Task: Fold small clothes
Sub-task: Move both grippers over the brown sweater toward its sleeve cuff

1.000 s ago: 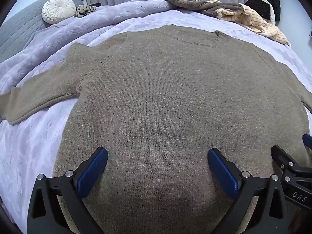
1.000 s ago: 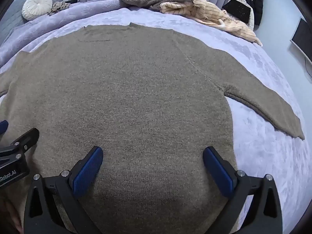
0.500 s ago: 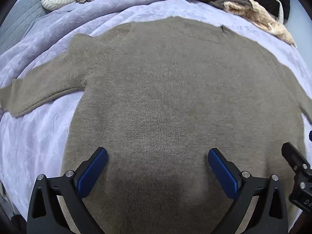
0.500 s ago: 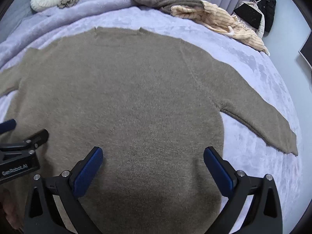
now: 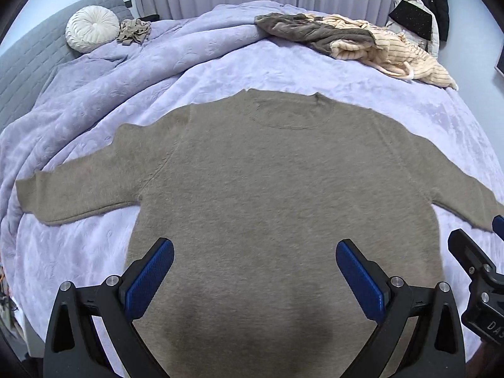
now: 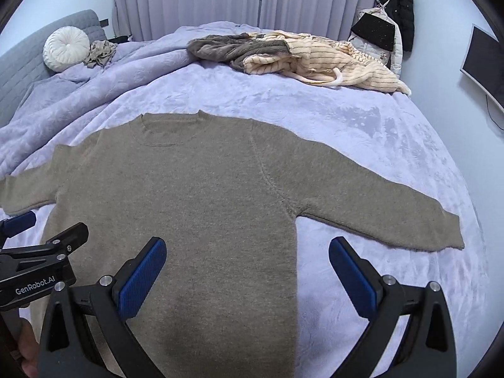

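Knitwear comes first: one olive-brown knitted sweater [image 5: 277,189] lies flat on the lavender bed [image 6: 378,132], hem nearest the fingers, neckline far, long axis running straight away from both tools. Its two sleeves spread sideways, one per side. The left gripper [image 5: 255,277] hangs over the hem's middle; the right gripper [image 6: 249,274] straddles the body's right edge, nearer the right sleeve [image 6: 393,217]. Both pairs of blue-padded fingers stand wide apart, holding nothing. One heap of other clothes [image 6: 299,53] waits at the far side, beside one round white cushion [image 5: 93,28].
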Demonstrator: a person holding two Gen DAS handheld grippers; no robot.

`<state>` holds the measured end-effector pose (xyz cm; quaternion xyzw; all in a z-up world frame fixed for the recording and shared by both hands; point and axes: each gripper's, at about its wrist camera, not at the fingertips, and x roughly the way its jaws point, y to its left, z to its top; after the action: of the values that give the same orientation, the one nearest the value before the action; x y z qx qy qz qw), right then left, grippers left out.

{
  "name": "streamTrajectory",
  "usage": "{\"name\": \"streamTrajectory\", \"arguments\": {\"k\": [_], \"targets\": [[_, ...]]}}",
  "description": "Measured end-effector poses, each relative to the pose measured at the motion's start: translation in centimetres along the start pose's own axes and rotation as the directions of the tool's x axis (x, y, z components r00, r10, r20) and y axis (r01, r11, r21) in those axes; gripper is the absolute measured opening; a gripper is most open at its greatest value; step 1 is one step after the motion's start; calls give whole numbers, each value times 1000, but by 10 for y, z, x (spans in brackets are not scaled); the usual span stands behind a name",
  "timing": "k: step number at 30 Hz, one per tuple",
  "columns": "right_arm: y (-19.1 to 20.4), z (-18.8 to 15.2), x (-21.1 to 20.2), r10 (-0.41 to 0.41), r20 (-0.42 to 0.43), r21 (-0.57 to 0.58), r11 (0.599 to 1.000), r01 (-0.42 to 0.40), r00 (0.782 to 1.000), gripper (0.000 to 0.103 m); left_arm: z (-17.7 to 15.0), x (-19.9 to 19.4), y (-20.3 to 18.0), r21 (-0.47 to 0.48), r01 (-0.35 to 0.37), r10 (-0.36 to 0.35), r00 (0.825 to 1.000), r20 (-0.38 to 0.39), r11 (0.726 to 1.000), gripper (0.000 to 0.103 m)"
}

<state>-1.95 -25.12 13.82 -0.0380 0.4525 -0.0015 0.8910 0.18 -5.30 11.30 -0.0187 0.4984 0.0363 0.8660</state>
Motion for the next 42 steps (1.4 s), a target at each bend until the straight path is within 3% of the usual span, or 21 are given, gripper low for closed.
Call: {"name": "streamTrajectory", "arguments": {"k": [23,42], "targets": [[-119,4,5,-86,14,207,975,81,996,103,27,1,-107,112,26,-25,1000,-17,993,103],[-170,-3,4,-173,4,266,950,166,985,103,43,8,-168,193,40,-37,999,-15,980,103]]}}
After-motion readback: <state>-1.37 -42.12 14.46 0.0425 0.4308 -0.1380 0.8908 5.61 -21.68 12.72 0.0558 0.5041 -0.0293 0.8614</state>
